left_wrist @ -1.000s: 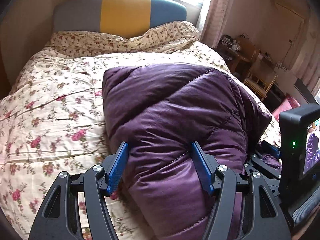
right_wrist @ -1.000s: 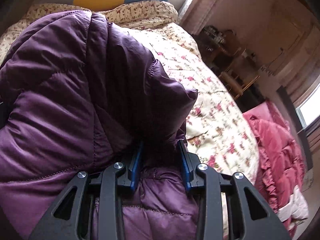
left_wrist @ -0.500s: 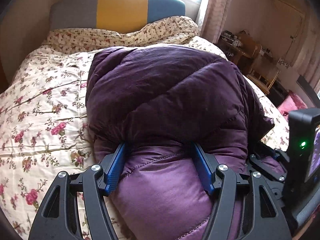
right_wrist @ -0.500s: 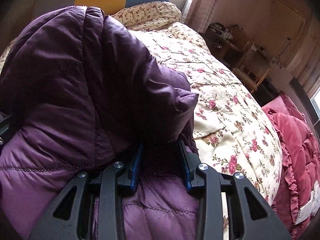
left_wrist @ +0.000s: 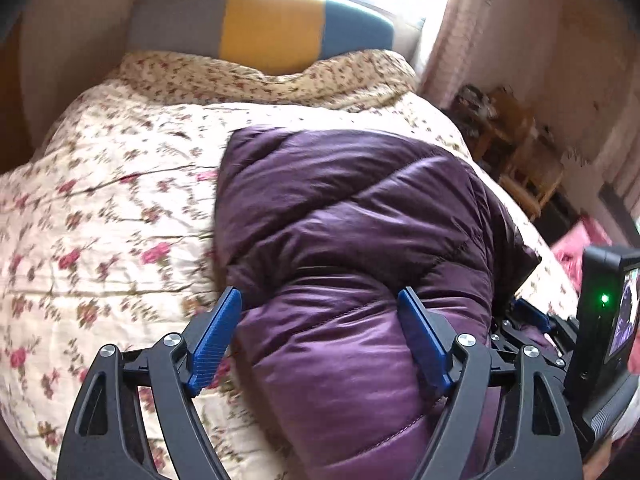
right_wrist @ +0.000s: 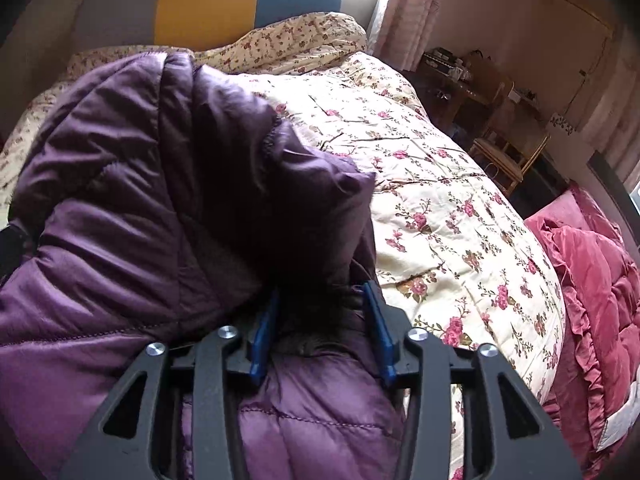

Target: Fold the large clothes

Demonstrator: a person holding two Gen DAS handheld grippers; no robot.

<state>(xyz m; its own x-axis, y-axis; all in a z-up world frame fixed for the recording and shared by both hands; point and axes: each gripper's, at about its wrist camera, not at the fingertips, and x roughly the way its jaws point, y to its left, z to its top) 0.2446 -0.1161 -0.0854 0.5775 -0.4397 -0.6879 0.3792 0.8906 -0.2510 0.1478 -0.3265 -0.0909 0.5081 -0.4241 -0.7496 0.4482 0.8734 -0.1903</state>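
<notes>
- A bedroom is shown: a bed (left_wrist: 100, 208) spread with a floral quilt, a headboard (left_wrist: 264, 24) in grey, yellow and blue at the far end, and a bright window behind it.
- A purple down jacket (left_wrist: 360, 216) is seen lying folded into a thick bundle on the quilt, right of the bed's middle, near the front edge.
- The left claw (left_wrist: 320, 336) is set astride the bundle's near end; its jaws are opening, and its left pad is seen clear of the fabric, so no grip is judged to be kept.
- The right claw (right_wrist: 320, 328) is placed at the jacket's right edge, with dark folded layers between its pads; its jaws are opening too, and whether the cloth is being pinched cannot be told.
- To the right, wooden chairs (right_wrist: 508, 152) and a red ruffled cover (right_wrist: 592, 280) are visible beside the bed.
- The jacket is judged light, soft and springy, with a slick shell; folds are likely to puff open once released.
- A hold is best taken at stitched seams or at the folded edge, through all layers.
</notes>
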